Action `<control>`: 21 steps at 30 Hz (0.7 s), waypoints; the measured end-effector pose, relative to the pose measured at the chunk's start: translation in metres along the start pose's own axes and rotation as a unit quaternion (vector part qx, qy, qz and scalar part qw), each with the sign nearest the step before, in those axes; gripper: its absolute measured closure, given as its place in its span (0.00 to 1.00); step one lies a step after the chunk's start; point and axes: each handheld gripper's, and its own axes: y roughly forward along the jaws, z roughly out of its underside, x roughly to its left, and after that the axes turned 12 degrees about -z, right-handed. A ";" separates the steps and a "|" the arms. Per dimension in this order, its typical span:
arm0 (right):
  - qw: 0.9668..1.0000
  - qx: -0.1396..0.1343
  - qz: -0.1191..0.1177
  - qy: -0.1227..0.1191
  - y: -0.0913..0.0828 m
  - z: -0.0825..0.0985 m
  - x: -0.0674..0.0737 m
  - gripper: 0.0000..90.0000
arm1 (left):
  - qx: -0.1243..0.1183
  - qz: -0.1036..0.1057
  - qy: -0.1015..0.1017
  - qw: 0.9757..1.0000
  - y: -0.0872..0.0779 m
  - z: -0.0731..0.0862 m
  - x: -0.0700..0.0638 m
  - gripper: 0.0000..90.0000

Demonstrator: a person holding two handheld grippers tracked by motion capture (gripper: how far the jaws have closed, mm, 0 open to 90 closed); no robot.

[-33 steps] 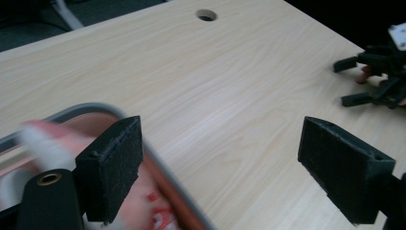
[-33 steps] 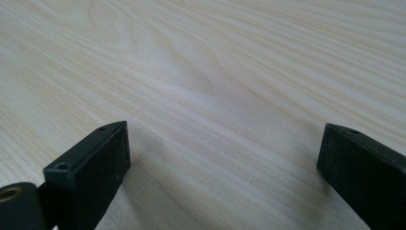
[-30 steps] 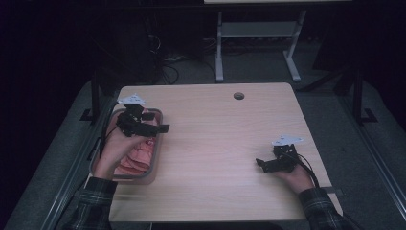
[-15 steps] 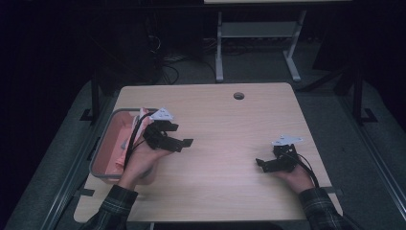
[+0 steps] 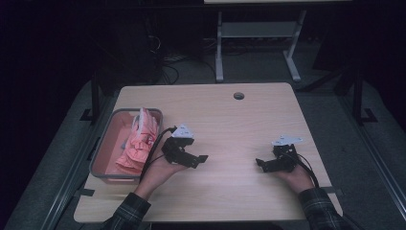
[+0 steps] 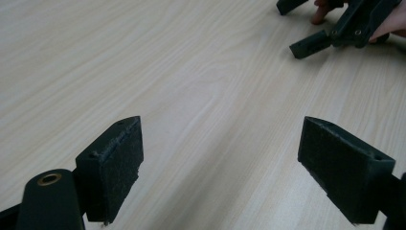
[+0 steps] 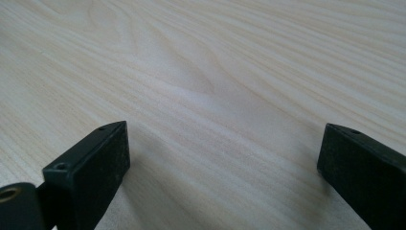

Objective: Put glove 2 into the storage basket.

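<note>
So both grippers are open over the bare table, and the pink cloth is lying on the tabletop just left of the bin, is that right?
Not quite. The pink cloth lies inside the grey bin, not on the tabletop beside it, as the high view shows. The rest holds: the left gripper and right gripper both have their jaws wide apart over the bare wooden table.

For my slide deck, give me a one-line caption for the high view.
Both open grippers, left gripper and right gripper, rest on the wooden table beside a grey bin of pink cloth.
</note>
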 end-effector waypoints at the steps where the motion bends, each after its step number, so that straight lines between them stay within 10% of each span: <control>1: 1.000 0.000 0.000 0.000 0.000 0.000 0.000 0.04 | 0.000 0.000 0.006 1.000 0.002 0.002 -0.002 0.17; 21: 1.000 0.000 0.000 -0.001 0.000 0.000 0.000 0.04 | 0.035 0.005 0.061 0.998 0.043 0.033 -0.037 0.15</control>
